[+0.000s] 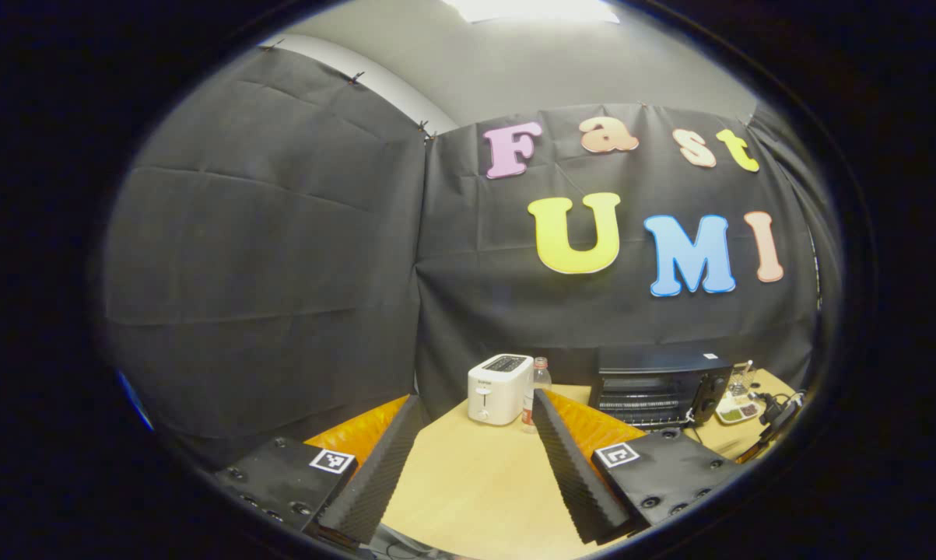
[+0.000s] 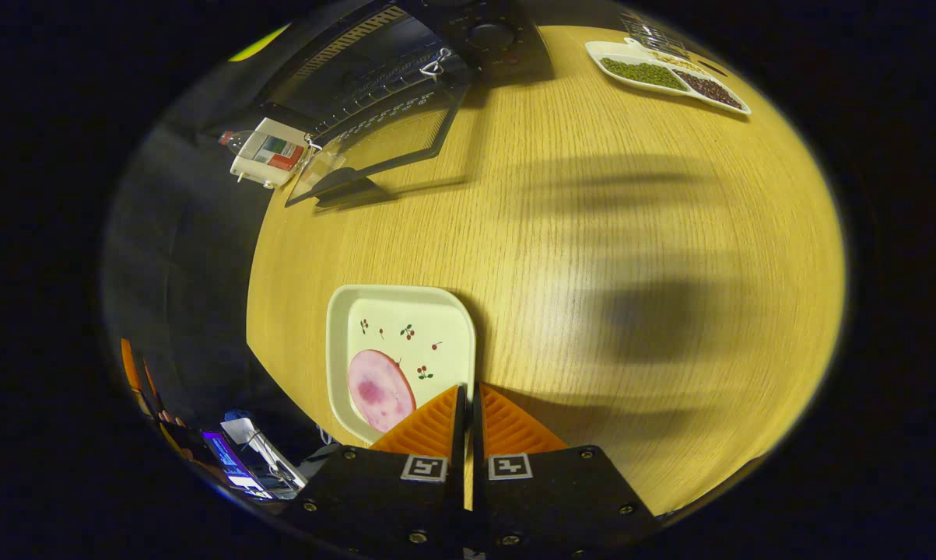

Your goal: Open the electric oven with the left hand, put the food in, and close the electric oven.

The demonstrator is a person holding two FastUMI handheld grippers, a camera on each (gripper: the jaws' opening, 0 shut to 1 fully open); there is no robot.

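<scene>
The black electric oven [image 2: 405,70] stands at the far end of the wooden table, its glass door [image 2: 382,144] folded down open. A cream square plate [image 2: 405,327] with cherry prints carries a pink slice of meat [image 2: 380,389]. My right gripper [image 2: 468,393] is shut on the plate's near right rim. In the left gripper view the oven [image 1: 658,385] sits far off to the right. My left gripper [image 1: 477,400] hangs open and empty, fingers wide apart, well back from the oven.
A white toaster [image 1: 500,387] and a small bottle [image 1: 540,387] stand left of the oven. A divided dish of green and dark beans [image 2: 670,74] lies to the oven's right. The table's left edge [image 2: 254,311] runs close to the plate. A lit screen [image 2: 230,459] sits below it.
</scene>
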